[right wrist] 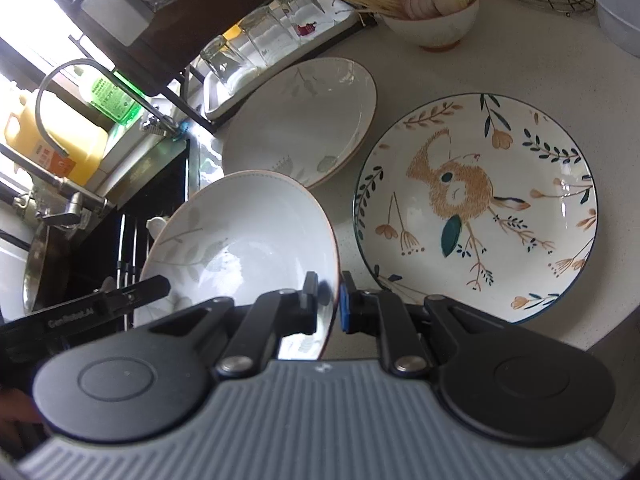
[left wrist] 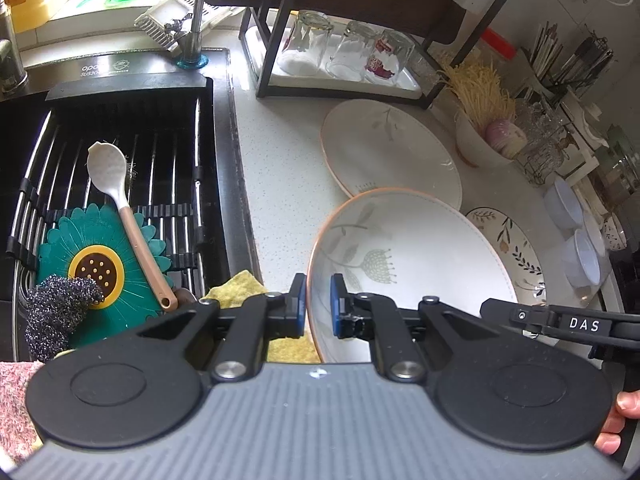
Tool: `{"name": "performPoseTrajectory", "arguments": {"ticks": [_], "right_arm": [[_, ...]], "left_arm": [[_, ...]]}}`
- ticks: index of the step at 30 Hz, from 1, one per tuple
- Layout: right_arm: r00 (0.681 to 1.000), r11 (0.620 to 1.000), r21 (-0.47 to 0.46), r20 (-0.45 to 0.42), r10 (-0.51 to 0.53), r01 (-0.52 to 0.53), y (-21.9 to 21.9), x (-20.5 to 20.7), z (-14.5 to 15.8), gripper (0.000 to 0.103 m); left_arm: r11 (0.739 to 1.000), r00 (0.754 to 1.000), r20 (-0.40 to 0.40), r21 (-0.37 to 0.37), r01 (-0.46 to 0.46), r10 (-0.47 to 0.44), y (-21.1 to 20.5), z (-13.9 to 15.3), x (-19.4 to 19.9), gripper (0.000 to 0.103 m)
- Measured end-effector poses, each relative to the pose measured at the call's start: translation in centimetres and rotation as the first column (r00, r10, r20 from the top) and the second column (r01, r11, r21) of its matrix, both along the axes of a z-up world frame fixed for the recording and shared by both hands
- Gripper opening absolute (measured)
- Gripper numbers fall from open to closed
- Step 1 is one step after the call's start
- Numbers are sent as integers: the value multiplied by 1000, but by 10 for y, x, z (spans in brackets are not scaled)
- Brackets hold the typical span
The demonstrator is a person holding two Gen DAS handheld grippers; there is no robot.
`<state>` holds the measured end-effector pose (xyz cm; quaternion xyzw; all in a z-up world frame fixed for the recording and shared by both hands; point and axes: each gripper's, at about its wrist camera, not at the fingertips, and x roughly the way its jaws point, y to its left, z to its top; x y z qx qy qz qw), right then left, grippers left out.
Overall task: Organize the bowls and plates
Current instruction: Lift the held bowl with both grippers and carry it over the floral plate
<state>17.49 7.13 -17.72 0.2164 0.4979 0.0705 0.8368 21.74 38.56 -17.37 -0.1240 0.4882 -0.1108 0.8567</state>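
Observation:
A white leaf-pattern plate (left wrist: 408, 264) with an orange rim is held above the counter by both grippers. My left gripper (left wrist: 319, 304) is shut on its left rim. My right gripper (right wrist: 329, 304) is shut on its right rim; the plate shows in the right wrist view (right wrist: 240, 240) too. A second leaf-pattern plate (left wrist: 388, 148) (right wrist: 304, 120) lies flat on the counter behind it. A bird-pattern plate (right wrist: 476, 204) (left wrist: 508, 248) lies to the right. Small bluish bowls (left wrist: 580, 252) stand at the far right.
The black sink (left wrist: 120, 184) with a rack, spoon (left wrist: 120, 200), green flower mat and scrubber is at the left. A dark shelf with upturned glasses (left wrist: 348, 52) stands behind. A bowl (left wrist: 488, 144) of noodles and an onion is at the back right. A yellow cloth (left wrist: 240, 288) lies below.

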Motion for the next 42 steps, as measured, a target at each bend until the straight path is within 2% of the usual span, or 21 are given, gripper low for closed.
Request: {"name": "performPoseTrajectory", "arguments": {"ticks": [6, 11, 24, 32, 36, 42], "right_arm": [[999, 1000, -7, 42, 13, -12, -14, -3, 21, 14], [996, 1000, -4, 83, 22, -22, -31, -2, 33, 14], [986, 999, -13, 162, 44, -42, -93, 10, 53, 14], [989, 999, -26, 141, 45, -42, -128, 21, 44, 14], [989, 999, -18, 138, 43, -41, -144, 23, 35, 14], [993, 1000, -2, 118, 28, -28, -164, 24, 16, 14]], "left_arm": [[999, 1000, 24, -30, -15, 16, -11, 20, -6, 14], [1000, 998, 61, -26, -11, 13, -28, 37, -11, 14], [999, 994, 104, -27, -27, 29, -95, 60, -9, 14], [998, 998, 48, -43, -47, 49, -133, 53, 7, 14], [1000, 999, 36, 2, -20, 20, -153, 50, 15, 14], [1000, 1000, 5, 21, -1, 1, -174, 37, 24, 14]]}}
